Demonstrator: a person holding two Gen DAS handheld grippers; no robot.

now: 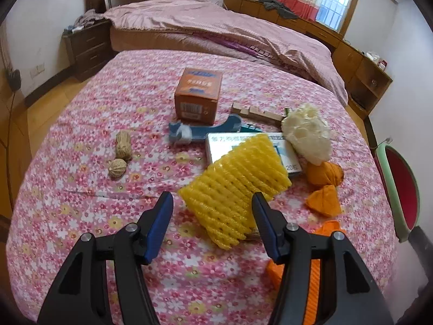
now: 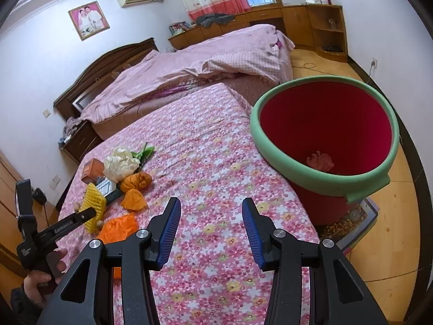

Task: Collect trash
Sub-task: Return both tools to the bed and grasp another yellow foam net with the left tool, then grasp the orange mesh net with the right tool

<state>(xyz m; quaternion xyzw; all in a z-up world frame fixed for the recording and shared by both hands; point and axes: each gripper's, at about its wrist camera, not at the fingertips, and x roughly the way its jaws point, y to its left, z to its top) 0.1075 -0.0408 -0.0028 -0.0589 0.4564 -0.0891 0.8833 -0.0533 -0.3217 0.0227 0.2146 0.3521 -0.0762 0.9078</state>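
Observation:
A yellow foam fruit net (image 1: 235, 187) lies on the floral cloth, partly between the open jaws of my left gripper (image 1: 212, 203), which does not hold it. Around it lie an orange box (image 1: 197, 94), a white box (image 1: 251, 149), a white crumpled wrap (image 1: 308, 132), orange peel pieces (image 1: 324, 187), a blue scrap (image 1: 200, 131) and two walnuts (image 1: 120, 154). My right gripper (image 2: 211, 205) is open and empty over the cloth, left of the red bin (image 2: 324, 132) with a green rim. The net also shows in the right wrist view (image 2: 93, 203).
The bin holds a pink scrap (image 2: 319, 161) and stands off the table's right edge. A bed (image 1: 216, 27) lies beyond the table. An orange foam net (image 2: 119, 227) lies near the front edge. Wooden cabinets (image 1: 360, 73) line the far wall.

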